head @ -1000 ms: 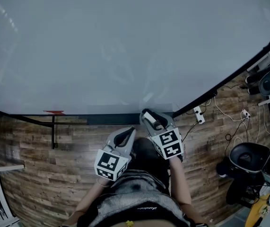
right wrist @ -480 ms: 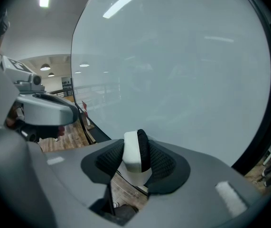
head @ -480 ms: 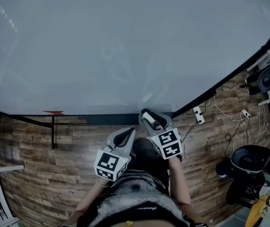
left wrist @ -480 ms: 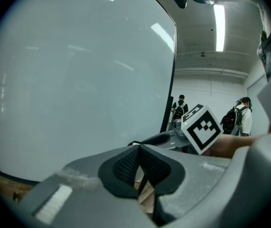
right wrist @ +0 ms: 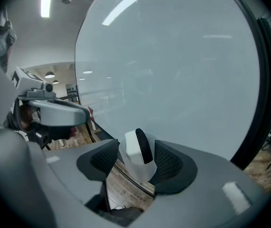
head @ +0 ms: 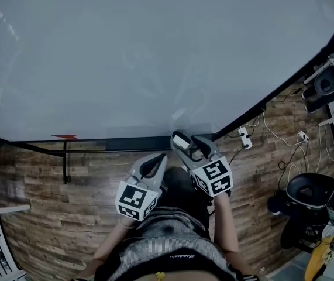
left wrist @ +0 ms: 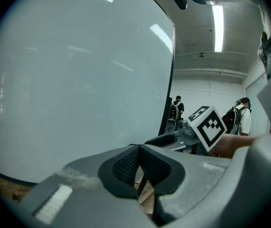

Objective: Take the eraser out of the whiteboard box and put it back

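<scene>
At whiteboard (head: 155, 57) base, eraser (right wrist: 134, 148) upright on end.

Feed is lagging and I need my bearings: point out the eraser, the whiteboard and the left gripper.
eraser (right wrist: 131, 150), right gripper view, on its white body.
whiteboard (head: 155, 57), head view, on its bare face.
left gripper (left wrist: 139, 156), left gripper view, midway between its closed fingertips.

A: Lighting?
B: Even, cool, a bit dim. Light comes from ceiling tubes (left wrist: 218, 27); they streak as glare on the whiteboard (head: 155, 57).
A: Optics?
B: Both gripper views are fisheye: black corners, bent edges. Close to the lens the left gripper (left wrist: 139, 151) shell is soft. Head view bows too; the floor (head: 38, 186) is dark, shadows faint.
</scene>
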### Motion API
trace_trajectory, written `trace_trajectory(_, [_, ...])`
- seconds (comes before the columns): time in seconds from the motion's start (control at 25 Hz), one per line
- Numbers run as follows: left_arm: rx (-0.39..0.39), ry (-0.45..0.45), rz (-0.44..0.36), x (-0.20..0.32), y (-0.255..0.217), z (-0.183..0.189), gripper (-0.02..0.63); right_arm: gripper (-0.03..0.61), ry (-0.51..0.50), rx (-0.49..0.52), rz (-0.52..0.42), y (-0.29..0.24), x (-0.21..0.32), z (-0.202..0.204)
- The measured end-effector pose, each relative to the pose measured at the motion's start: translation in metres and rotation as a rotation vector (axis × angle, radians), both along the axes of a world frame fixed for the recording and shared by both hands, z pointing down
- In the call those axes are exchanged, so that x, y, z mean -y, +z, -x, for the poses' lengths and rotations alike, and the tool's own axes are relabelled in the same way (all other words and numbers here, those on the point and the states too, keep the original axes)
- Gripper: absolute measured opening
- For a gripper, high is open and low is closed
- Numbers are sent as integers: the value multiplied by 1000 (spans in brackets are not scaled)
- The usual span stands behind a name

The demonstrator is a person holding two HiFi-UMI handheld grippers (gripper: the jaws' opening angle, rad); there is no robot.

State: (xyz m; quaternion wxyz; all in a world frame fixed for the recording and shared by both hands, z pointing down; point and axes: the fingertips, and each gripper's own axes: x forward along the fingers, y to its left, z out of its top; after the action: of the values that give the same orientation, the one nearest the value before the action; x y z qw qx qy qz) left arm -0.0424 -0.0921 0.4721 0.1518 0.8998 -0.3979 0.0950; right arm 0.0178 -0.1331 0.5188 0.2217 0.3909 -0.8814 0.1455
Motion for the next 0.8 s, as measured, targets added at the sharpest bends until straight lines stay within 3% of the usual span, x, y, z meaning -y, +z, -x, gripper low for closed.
trace_trajectory(0.8, [-9,31,-3,-10,2,6,2,229,12,-37,-6,-2,-29,-1])
